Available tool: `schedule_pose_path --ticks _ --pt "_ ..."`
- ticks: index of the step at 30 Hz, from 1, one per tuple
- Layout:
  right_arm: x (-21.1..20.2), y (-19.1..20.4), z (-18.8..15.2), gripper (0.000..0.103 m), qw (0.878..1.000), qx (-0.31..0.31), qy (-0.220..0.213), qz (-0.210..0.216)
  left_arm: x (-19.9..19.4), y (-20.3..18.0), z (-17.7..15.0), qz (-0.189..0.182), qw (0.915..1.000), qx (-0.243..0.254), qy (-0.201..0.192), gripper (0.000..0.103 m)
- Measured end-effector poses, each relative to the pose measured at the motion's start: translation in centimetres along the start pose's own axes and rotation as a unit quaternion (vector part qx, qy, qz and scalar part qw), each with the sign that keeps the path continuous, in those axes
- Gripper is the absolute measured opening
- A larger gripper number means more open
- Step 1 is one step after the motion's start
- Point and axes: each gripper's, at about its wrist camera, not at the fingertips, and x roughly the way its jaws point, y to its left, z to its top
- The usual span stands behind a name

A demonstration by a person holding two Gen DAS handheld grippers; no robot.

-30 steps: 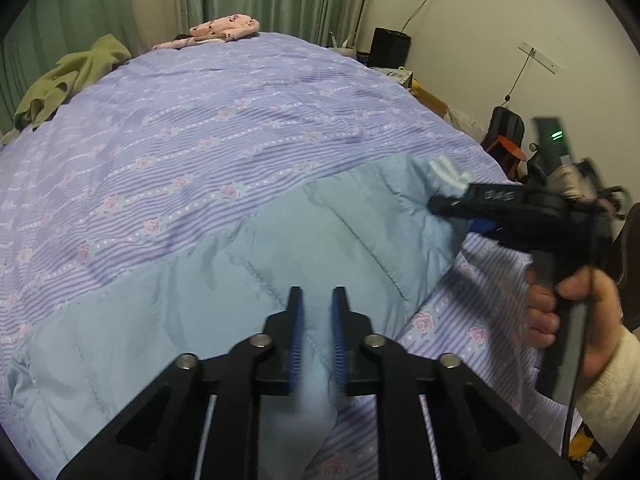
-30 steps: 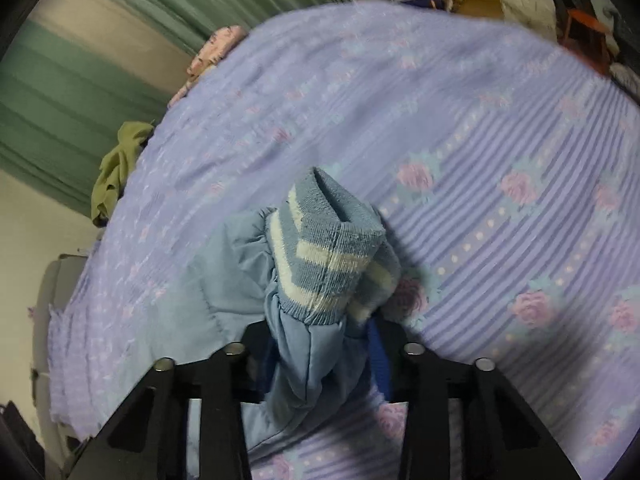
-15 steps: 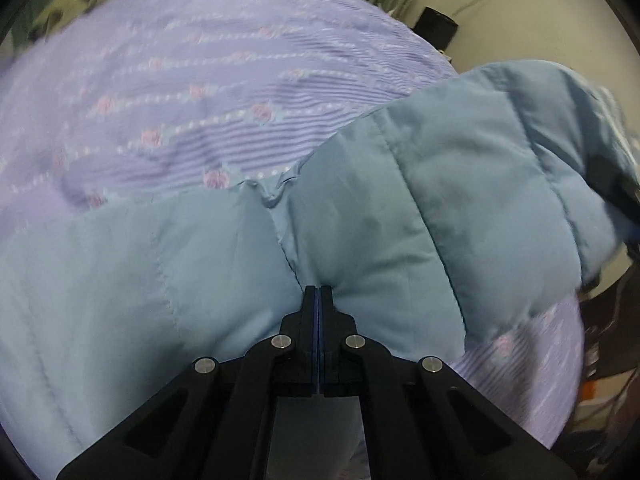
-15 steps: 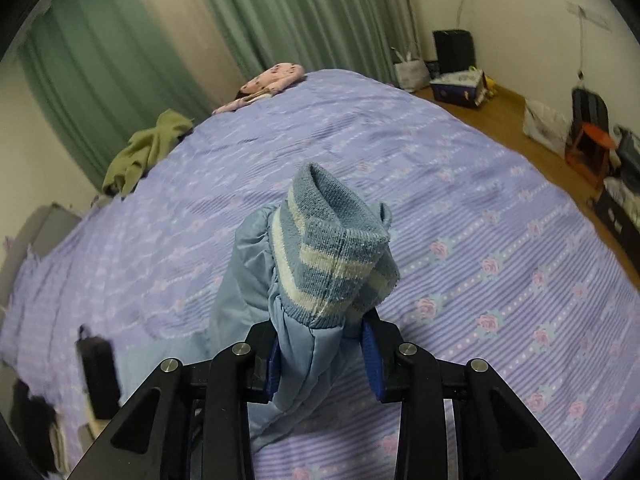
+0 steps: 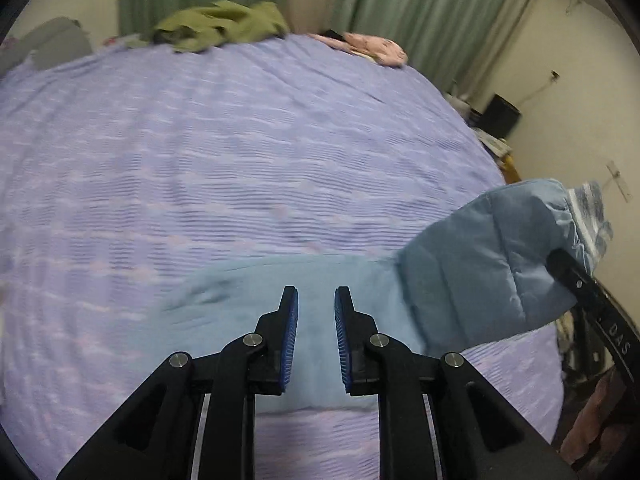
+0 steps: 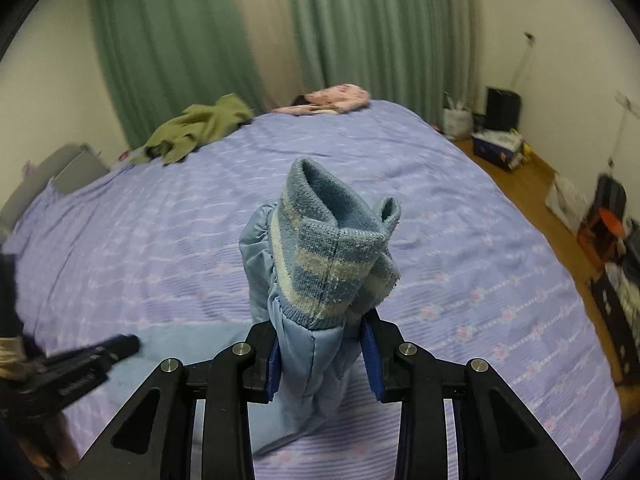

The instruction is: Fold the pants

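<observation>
Ahead of left gripper [image 5: 316,320]: bedspread [image 5: 240,168] wide open, nothing blocking. Pants [image 5: 480,272] lifted leg and right gripper [image 6: 320,344] crowd its right side. Far edge: green garment [image 5: 220,24], pink garment [image 5: 376,46]. Right of right gripper: bare bedspread, then floor clutter [image 6: 600,216] past the bed edge.

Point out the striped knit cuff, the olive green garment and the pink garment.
striped knit cuff [image 6: 332,264], right wrist view, on its striped outer face.
olive green garment [image 6: 196,130], right wrist view, middle of the heap.
pink garment [image 6: 340,96], right wrist view, on its top.
</observation>
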Motion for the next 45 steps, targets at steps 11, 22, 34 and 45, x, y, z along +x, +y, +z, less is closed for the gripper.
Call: schedule_pose_path --ticks 11,22,34,45 --pt "0.4 13.7 -2.1 0.035 0.992 -0.098 0.028 0.075 -3.6 9.7 -5.3 0.023 0.9964 -0.082 0.000 0.016" --pt "5.8 22.9 -8.9 0.042 0.965 -0.243 0.067 0.066 -3.9 15.9 -10.2 0.064 0.9895 -0.129 0.009 0.016" --pt "3.1 23.4 -10.9 0.070 0.950 -0.232 0.089 0.188 -6.7 16.7 -10.5 0.110 0.9868 -0.117 -0.020 0.036" --pt "-4.6 13.8 -5.2 0.086 0.982 -0.120 -0.028 0.146 -9.0 10.3 -6.9 0.083 0.9931 -0.042 -0.072 0.061"
